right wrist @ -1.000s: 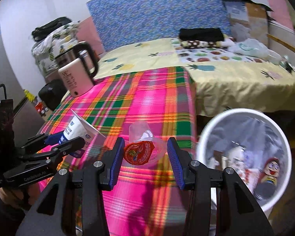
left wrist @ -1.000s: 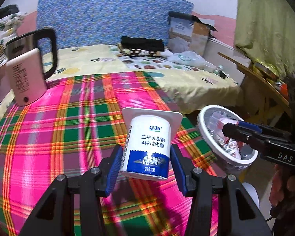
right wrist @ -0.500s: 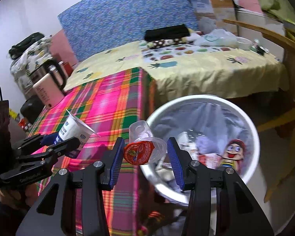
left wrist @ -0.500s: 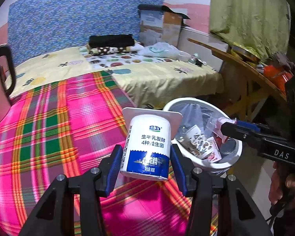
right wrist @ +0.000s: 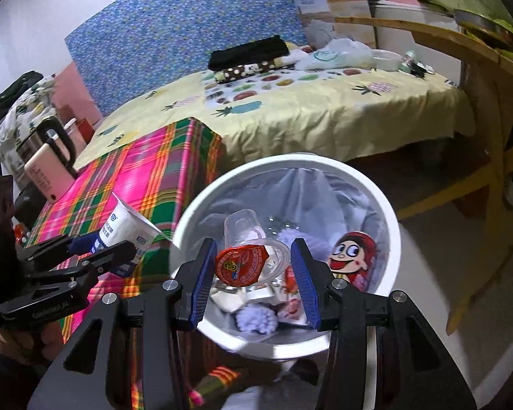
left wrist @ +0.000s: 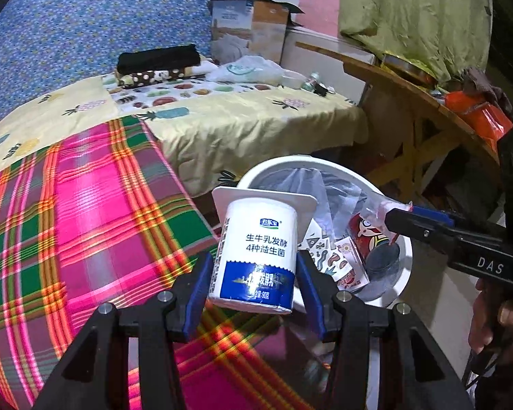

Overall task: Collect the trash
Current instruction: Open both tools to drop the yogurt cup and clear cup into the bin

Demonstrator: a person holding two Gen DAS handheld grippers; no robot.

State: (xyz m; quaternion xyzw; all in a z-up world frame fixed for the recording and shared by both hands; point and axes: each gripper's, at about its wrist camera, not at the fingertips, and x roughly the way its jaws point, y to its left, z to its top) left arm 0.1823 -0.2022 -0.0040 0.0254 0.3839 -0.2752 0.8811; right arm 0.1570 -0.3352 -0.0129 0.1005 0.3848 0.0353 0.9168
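My left gripper (left wrist: 256, 294) is shut on a white and blue yogurt cup (left wrist: 258, 249), held upside down over the edge of the plaid cloth, just left of the white trash bin (left wrist: 325, 165). In the right wrist view that cup (right wrist: 126, 227) sits left of the bin rim (right wrist: 290, 160). My right gripper (right wrist: 253, 273) is shut on a clear plastic cup with a red foil lid (right wrist: 242, 263), directly over the bin's opening. The bin has a liner and holds several wrappers and cartons. The right gripper (left wrist: 395, 217) also shows over the bin in the left wrist view.
A pink and green plaid cloth (left wrist: 68, 225) covers the table to the left. A bed with a yellow sheet (right wrist: 307, 112) lies behind. A wooden table (left wrist: 410, 89) stands to the right of the bin. A pink kettle (right wrist: 48, 171) stands at the table's far left.
Both grippers have swung right, from over the plaid cloth toward the bin. The right one with its clear cup now hangs over the bin. The kettle left the left wrist view.
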